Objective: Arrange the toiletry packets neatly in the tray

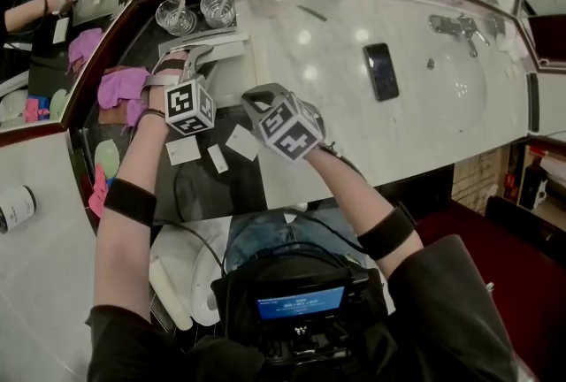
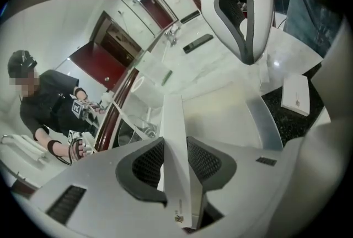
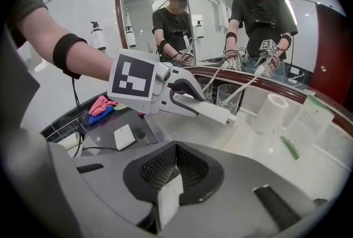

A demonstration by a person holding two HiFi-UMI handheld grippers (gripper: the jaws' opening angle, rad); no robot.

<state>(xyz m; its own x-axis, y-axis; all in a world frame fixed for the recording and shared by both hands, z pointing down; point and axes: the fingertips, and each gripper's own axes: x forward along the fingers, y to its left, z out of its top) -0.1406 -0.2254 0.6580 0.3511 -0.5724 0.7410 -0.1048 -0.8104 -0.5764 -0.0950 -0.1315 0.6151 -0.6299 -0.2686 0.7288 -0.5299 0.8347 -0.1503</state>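
Closest up, left gripper (image 2: 176,168) is clamped on a long white box (image 2: 172,121), and right gripper (image 3: 171,176) is pinched tight on a small packet (image 3: 167,201). Looks maybe midway to me: three loose packets (image 1: 183,149) lie at odd angles on the dark tray (image 1: 232,194) just under and behind both grippers, nothing lined up yet. Both forearms (image 1: 133,186) reach forward, grippers side by side, tilted downward.
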